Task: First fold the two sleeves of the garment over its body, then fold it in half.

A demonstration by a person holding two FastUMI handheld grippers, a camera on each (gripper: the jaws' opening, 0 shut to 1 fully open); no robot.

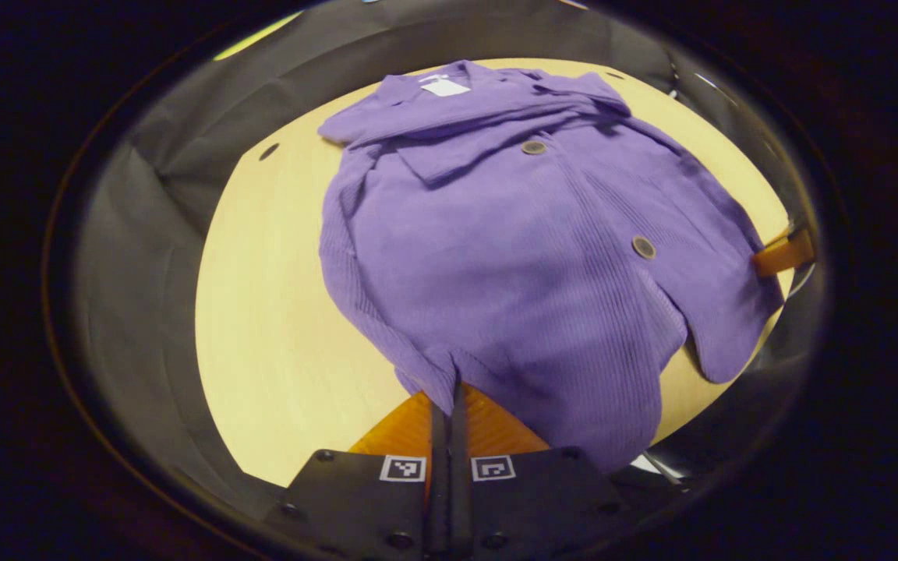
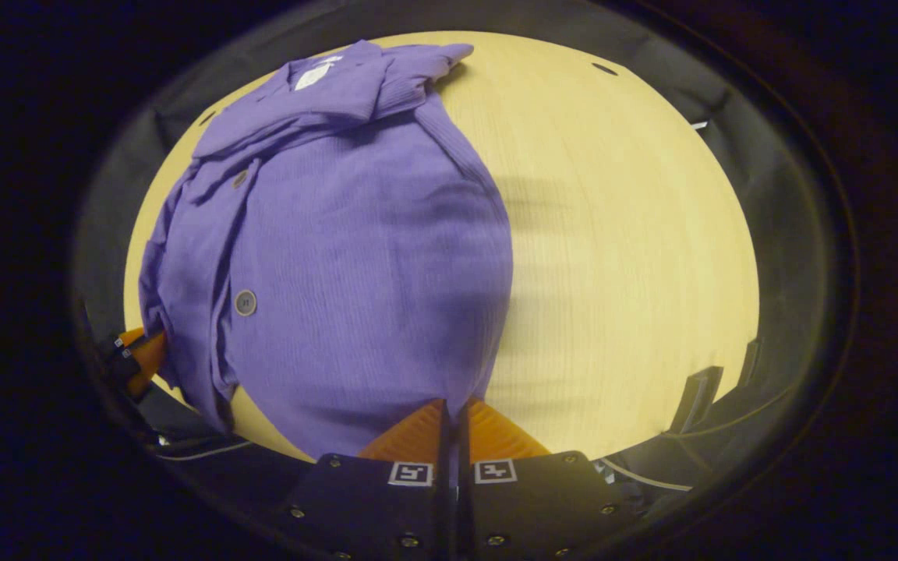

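Note:
A purple ribbed cardigan [image 1: 527,257] with brown buttons lies on the light wooden table [image 1: 270,335], both sleeves folded across its chest near the collar. My left gripper [image 1: 450,393] is shut on the hem at one bottom corner, lifting it. In the right gripper view the same cardigan [image 2: 355,265] bulges upward, and my right gripper [image 2: 453,409] is shut on the hem's other corner. The right gripper [image 1: 783,253] shows far off at the garment's edge in the left gripper view; the left gripper [image 2: 141,354] shows at the left in the right gripper view.
The table is round-looking with bare wood [image 2: 628,257] beside the cardigan. Black booth cloth [image 1: 153,257] surrounds the table. A white label [image 1: 444,87] sits inside the collar at the far end. Cables [image 2: 652,479] run near the table's near edge.

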